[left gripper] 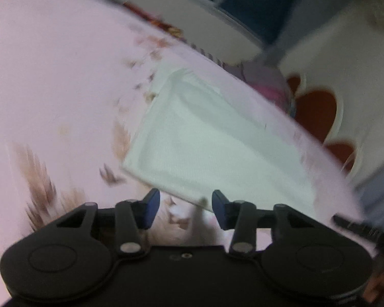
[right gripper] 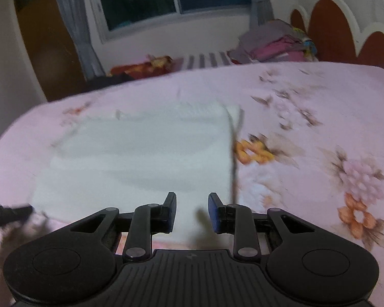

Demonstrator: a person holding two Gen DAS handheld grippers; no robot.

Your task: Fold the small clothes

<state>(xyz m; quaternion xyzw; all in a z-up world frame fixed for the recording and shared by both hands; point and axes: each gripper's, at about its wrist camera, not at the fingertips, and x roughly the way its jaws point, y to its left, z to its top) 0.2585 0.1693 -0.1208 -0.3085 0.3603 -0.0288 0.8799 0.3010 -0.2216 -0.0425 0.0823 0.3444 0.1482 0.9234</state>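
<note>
The white garment (right gripper: 140,153) lies flat on the pink floral bedsheet (right gripper: 320,117), folded into a rough rectangle. The left gripper (left gripper: 185,208) sits at the garment's near corner, jaws spread, nothing pinched. The right gripper (right gripper: 192,212) hovers over the garment's near edge, jaws spread and empty. A stack of folded clothes (right gripper: 274,46) lies beyond the garment.
</note>
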